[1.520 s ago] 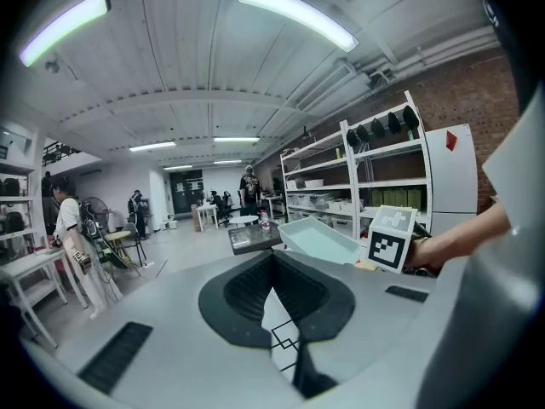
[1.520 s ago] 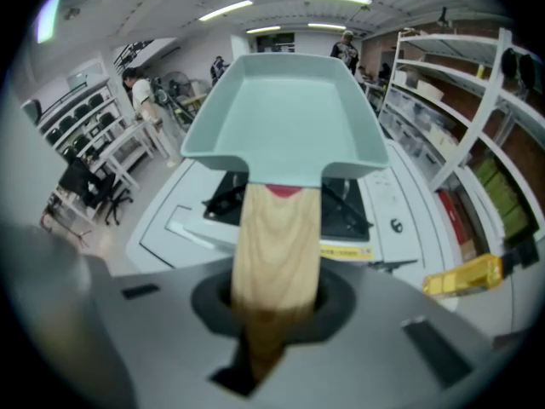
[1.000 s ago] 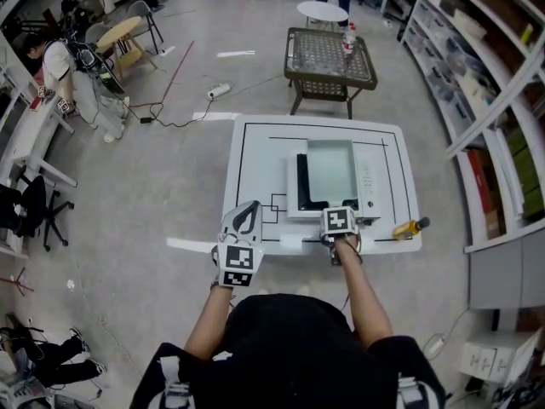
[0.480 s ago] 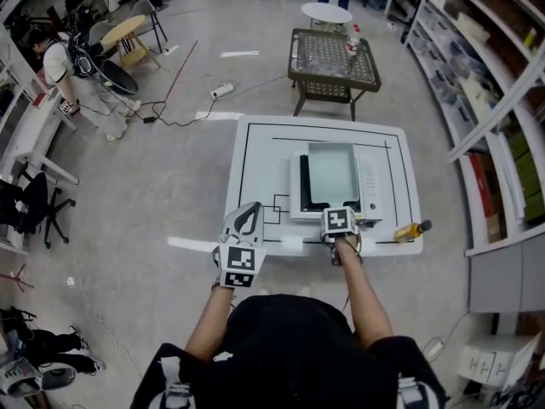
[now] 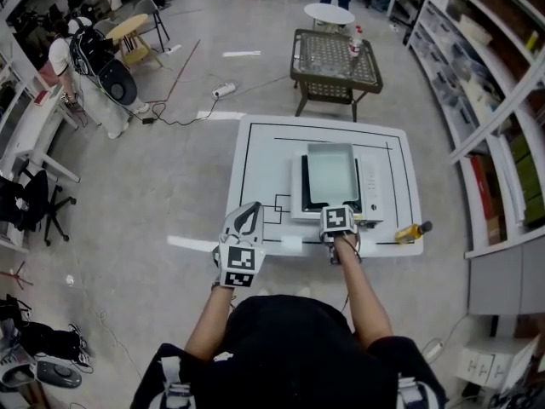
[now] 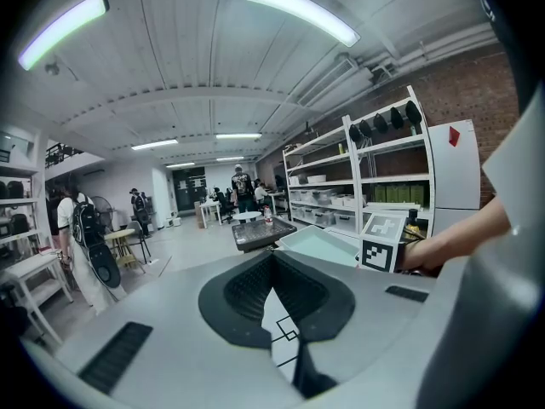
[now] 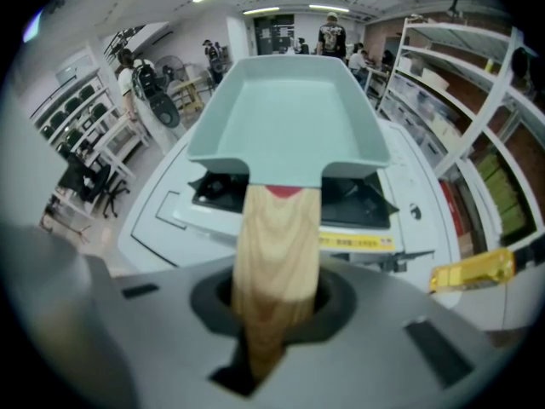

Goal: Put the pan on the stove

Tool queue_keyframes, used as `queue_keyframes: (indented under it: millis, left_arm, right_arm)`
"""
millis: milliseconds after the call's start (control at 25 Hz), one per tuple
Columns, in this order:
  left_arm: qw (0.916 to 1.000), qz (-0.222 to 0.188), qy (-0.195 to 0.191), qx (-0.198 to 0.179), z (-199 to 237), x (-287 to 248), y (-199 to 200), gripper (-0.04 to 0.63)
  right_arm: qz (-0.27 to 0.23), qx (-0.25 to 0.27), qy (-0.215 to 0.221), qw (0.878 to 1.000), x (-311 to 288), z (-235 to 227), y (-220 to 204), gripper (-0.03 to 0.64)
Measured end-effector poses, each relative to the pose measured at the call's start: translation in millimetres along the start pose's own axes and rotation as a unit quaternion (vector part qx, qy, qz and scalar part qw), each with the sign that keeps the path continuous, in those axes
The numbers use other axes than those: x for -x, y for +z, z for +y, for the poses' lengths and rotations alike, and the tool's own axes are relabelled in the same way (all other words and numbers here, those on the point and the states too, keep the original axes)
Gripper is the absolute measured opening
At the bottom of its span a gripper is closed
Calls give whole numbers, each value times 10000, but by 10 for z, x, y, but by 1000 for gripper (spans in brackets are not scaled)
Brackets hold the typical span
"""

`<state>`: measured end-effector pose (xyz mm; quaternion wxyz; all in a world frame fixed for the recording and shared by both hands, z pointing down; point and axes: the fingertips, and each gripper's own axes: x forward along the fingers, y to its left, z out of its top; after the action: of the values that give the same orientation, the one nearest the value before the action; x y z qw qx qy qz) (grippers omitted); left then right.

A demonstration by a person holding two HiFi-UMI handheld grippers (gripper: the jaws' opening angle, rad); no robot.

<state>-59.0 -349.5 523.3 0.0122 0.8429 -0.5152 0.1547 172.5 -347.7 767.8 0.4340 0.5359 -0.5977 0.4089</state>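
A pale green rectangular pan (image 5: 331, 171) with a wooden handle (image 7: 274, 254) lies over the black top of the white stove (image 5: 368, 186) on the white table (image 5: 255, 156). My right gripper (image 5: 339, 210) sits at the stove's near edge with the handle between its jaws, which are opening; in the right gripper view the pan (image 7: 285, 109) stretches away over the stove (image 7: 366, 196). My left gripper (image 5: 247, 216) hovers off the table's near left corner, shut and holding nothing. The left gripper view shows the left gripper (image 6: 277, 309) with only a sliver of table between its jaws.
A yellow bottle (image 5: 412, 229) lies at the table's near right corner. A dark wicker table (image 5: 334, 58) stands beyond. Shelving (image 5: 490, 100) lines the right side. A person (image 5: 85, 66) with a backpack stands far left among chairs and cables.
The pan and both grippers have hardly shifted. The person at the far left has walked a little further back.
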Motion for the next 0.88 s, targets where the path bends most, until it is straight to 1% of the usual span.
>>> queue_keyframes:
  millis: [160,440,600,880]
  left_arm:
    - [10000,-7,-22,-7,-12,20,-1,25]
    - [10000,-1,-61,-24,-57,48,-16,25]
    - [9999,-15,-89,-47,-79,71,-21,25]
    - [9999,-17,-101,-75,-122,106,-10,25]
  right_arm:
    - [51,-65,6,10000,11,19,-15,69]
    - [-52,-245,132,9996,66,30,20,78]
    - [-184,-377,279,9987,105,60,71,98]
    - [-235,-635,344,9971,228,69,85,126]
